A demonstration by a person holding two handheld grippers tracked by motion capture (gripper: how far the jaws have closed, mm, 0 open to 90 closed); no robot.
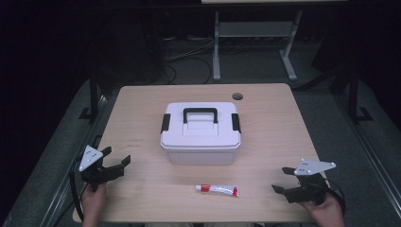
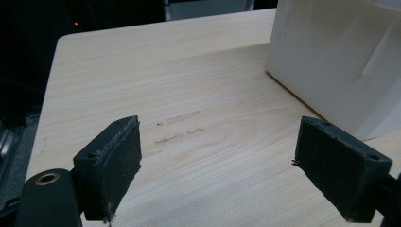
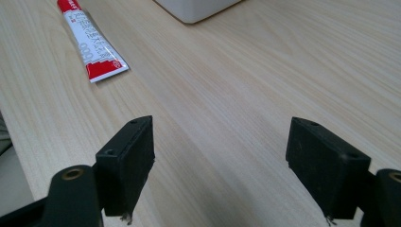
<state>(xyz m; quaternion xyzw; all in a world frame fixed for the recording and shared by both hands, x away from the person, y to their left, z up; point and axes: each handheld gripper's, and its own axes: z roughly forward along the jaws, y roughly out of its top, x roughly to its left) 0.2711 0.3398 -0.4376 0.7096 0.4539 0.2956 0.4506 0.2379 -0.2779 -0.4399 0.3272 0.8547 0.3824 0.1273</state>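
Observation:
A white lidded storage box [image 1: 200, 133] with a black handle and two black side latches stands in the middle of the wooden table [image 1: 142, 113]; its lid is down. A red-and-white tube [image 1: 217, 190] lies flat in front of it near the table's front edge. My left gripper [image 1: 116, 158] rests at the front left, open, nothing between its jaws; in the left gripper view [image 2: 217, 158] the box's white wall [image 2: 331, 56] stands ahead to the right. My right gripper [image 1: 283, 178] sits at the front right, open and empty [image 3: 220, 163], with the tube [image 3: 92, 45] off to its left.
A round cable hole [image 1: 237, 96] sits near the table's far right corner. Faint scuff marks [image 2: 179, 127] show on the wood ahead of the left gripper. Beyond the table stand a metal desk frame [image 1: 255, 42] and floor cables in a dark room.

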